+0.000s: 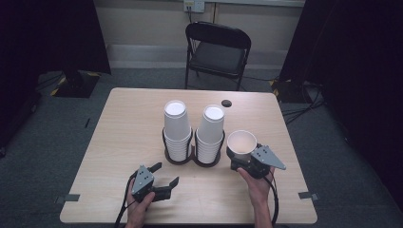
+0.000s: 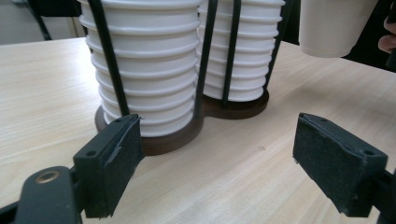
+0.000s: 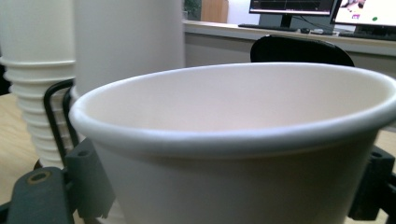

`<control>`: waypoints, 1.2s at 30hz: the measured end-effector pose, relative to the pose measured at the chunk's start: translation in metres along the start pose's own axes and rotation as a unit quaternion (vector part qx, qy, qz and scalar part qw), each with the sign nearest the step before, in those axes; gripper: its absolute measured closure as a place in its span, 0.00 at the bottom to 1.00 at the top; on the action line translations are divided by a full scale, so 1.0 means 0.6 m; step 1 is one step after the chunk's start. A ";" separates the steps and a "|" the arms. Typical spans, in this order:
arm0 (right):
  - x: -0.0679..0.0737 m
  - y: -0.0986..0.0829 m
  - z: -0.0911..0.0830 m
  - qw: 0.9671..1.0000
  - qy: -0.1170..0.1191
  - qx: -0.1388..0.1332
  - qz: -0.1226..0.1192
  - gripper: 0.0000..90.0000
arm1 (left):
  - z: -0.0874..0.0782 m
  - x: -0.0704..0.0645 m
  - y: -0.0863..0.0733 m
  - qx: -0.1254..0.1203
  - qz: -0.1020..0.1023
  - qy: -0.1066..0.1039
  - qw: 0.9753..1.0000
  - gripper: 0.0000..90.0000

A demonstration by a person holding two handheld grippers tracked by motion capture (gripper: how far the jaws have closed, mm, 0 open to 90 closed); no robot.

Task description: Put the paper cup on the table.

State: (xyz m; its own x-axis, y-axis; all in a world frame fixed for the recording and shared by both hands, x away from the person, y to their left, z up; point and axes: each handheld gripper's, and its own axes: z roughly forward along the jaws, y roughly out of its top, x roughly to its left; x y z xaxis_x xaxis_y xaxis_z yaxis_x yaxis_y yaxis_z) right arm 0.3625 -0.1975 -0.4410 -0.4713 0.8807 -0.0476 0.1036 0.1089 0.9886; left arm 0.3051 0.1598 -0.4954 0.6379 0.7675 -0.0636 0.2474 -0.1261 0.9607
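One paper cup (image 1: 241, 142) clamped upright between right jaws, beside the stacks (image 1: 177, 128); left jaws apart, empty; placing still ahead.

Seen from the high view, the counter (image 1: 123, 142) is evenly and softly lit from above, with faint, short shadows under the cup stacks (image 1: 177, 128), while the floor and the black drapes at both sides fall off into near darkness and the picture is slightly soft overall. In the left gripper view the nearest black pads (image 2: 114, 161) are a little blurred and the wood grain and stacked cup rims beyond them are sharper, with no glare. In the right gripper view the held cup (image 3: 243, 140) sits so close that its rim is soft and smeared, its inside glows a warm, even white, and the monitors (image 3: 292, 6) far behind are bright and out of focus.
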 end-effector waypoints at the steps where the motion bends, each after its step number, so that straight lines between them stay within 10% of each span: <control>1: 0.000 0.000 0.000 1.000 0.000 0.000 0.000 0.14 | -0.001 -0.001 0.000 -0.001 -0.001 0.006 1.000 0.17; 23: -0.085 0.016 0.092 0.998 -0.034 0.028 0.043 0.13 | -0.013 -0.003 -0.006 -0.039 0.008 0.010 0.999 0.18; 36: -0.105 -0.041 0.151 0.996 -0.035 0.052 0.059 0.13 | -0.015 -0.003 -0.008 -0.048 0.003 0.017 0.999 0.18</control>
State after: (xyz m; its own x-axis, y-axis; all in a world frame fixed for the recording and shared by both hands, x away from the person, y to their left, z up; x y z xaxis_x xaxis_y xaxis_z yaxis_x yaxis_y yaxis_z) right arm 0.4688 -0.2141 -0.4752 -0.3878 0.9201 0.0547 0.2464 0.0463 0.9681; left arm 0.2962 0.1646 -0.4972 0.6136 0.7880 -0.0500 0.1712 -0.0710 0.9827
